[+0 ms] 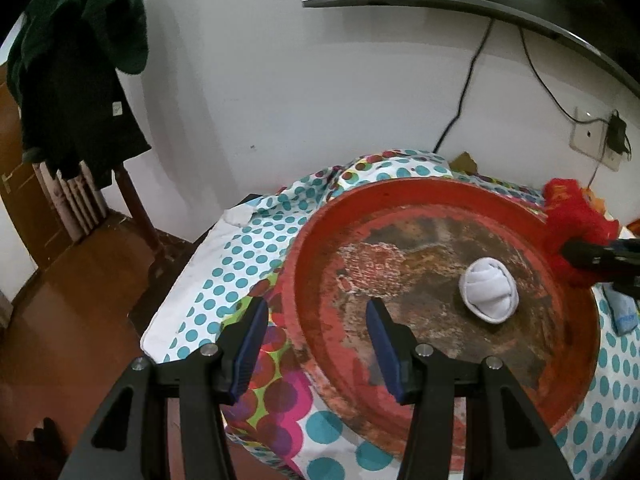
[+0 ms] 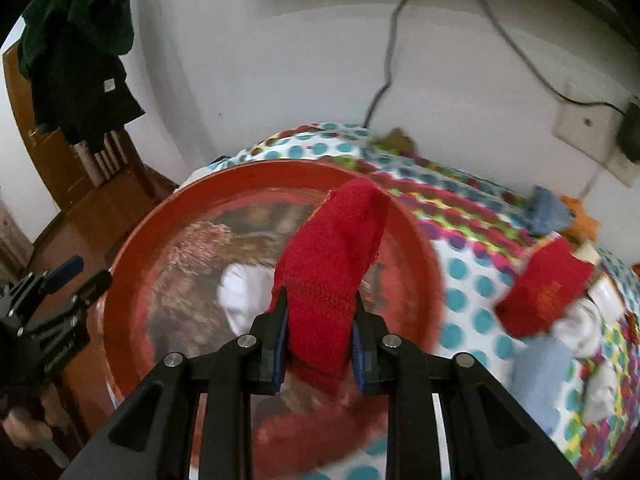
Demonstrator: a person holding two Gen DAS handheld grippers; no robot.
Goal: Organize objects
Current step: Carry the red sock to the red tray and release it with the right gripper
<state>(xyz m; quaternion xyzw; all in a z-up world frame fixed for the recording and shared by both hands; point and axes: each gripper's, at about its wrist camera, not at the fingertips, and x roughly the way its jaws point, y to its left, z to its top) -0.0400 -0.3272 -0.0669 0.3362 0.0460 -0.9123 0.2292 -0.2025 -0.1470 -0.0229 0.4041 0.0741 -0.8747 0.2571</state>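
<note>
Nearby, apparently white sock ball (image 1: 490, 291) sits in tray (image 1: 320, 240) beneath red sock (image 2: 332, 280).

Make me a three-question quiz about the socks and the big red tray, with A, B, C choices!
1. Where is the white sock ball?
A. inside the red tray
B. on the floor
C. on the chair

2. What colour is the sock in the right tongs?
A. blue
B. red
C. green

3. How are the left tongs?
A. shut on a sock
B. shut on the tray
C. open, holding nothing

Answers: 1 A, it lies on the tray's worn bottom. 2 B, red knit sits between the pads. 3 C, a wide gap shows between the pads.
</note>
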